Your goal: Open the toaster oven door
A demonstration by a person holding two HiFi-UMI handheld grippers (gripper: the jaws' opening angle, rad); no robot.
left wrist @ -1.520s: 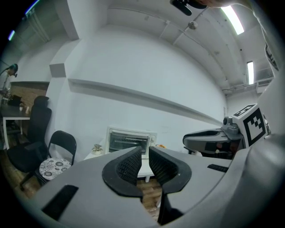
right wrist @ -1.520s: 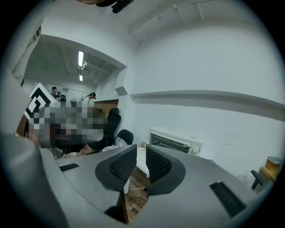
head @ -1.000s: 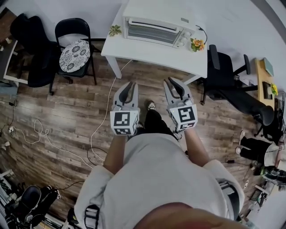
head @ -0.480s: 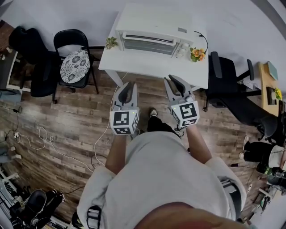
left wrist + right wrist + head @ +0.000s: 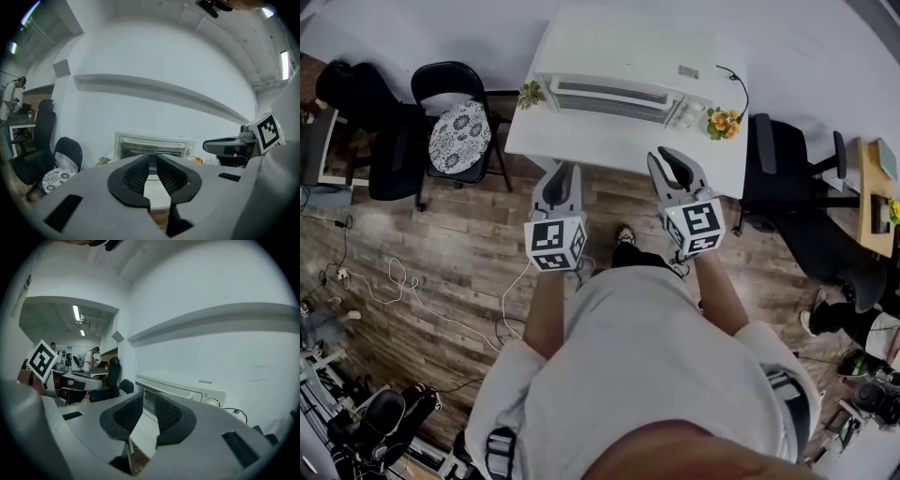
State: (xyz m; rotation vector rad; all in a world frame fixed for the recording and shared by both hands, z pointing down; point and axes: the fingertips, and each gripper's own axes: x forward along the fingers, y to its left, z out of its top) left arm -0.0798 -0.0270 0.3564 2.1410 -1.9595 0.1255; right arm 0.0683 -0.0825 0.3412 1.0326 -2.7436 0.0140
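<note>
The white toaster oven (image 5: 619, 73) stands on a white table (image 5: 609, 141) against the wall, its glass door closed. It also shows ahead in the left gripper view, toaster oven (image 5: 152, 146), and in the right gripper view, toaster oven (image 5: 180, 390). Both grippers hover side by side at the table's near edge, short of the oven and touching nothing. My left gripper (image 5: 562, 172) (image 5: 153, 157) has a narrow gap between its pads and holds nothing. My right gripper (image 5: 667, 157) (image 5: 149, 397) has just been opening its jaws; nothing is between them.
A black folding chair with a patterned cushion (image 5: 455, 122) stands left of the table, and a black office chair (image 5: 787, 178) to its right. Small flower ornaments (image 5: 531, 92) (image 5: 722, 120) flank the oven. Cables (image 5: 394, 281) trail over the wooden floor.
Both grippers have travelled forward with the person from over the floor to the table's near edge. The oven now sits closer in view. The right jaws stand slightly wider.
</note>
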